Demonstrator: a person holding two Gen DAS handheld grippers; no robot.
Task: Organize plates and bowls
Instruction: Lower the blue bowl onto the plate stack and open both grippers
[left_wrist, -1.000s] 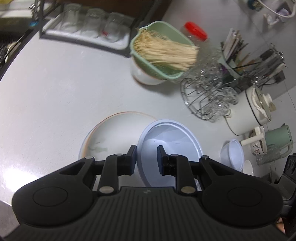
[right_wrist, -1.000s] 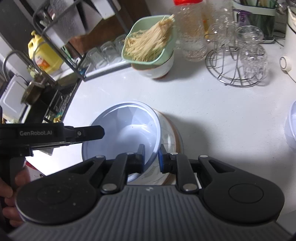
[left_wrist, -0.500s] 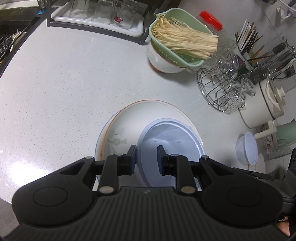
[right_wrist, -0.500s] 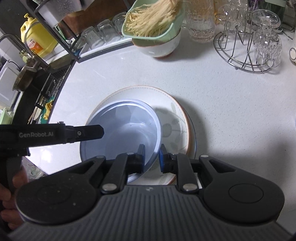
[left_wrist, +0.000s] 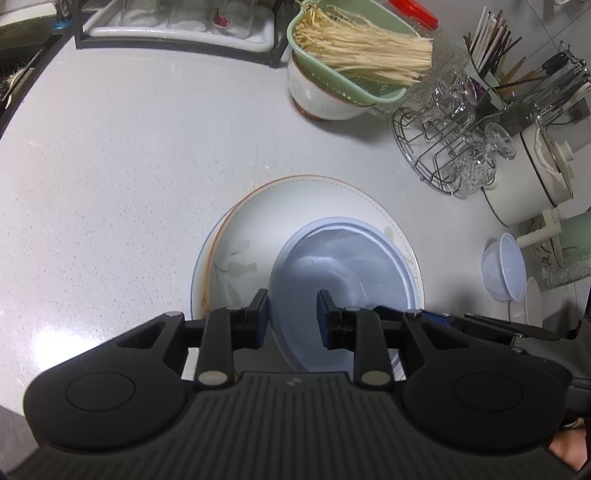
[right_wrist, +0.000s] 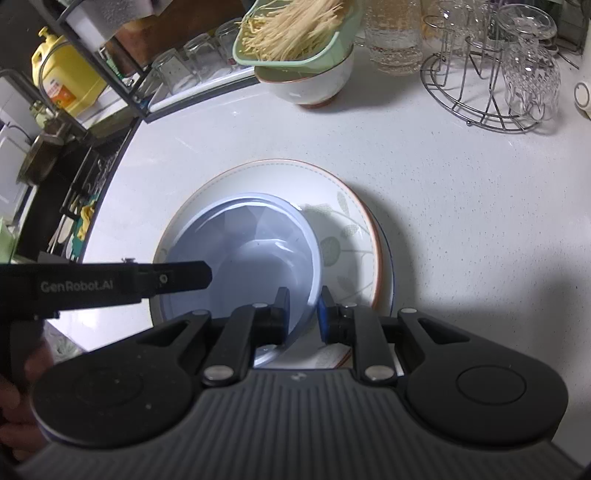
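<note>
Blue bowl (left_wrist: 343, 280) now sits on the floral plate (left_wrist: 295, 206); left hand-held gripper (left_wrist: 291, 314) has just been opening, rim between, right hand-held gripper (right_wrist: 301, 308) pinches it; small bowl (left_wrist: 504, 266), right of the plate, remains.

pale blue bowl (left_wrist: 343, 273): upright, off-centre on plate | white leaf-patterned plate (left_wrist: 295, 210): flat, stacked on another plate
</note>
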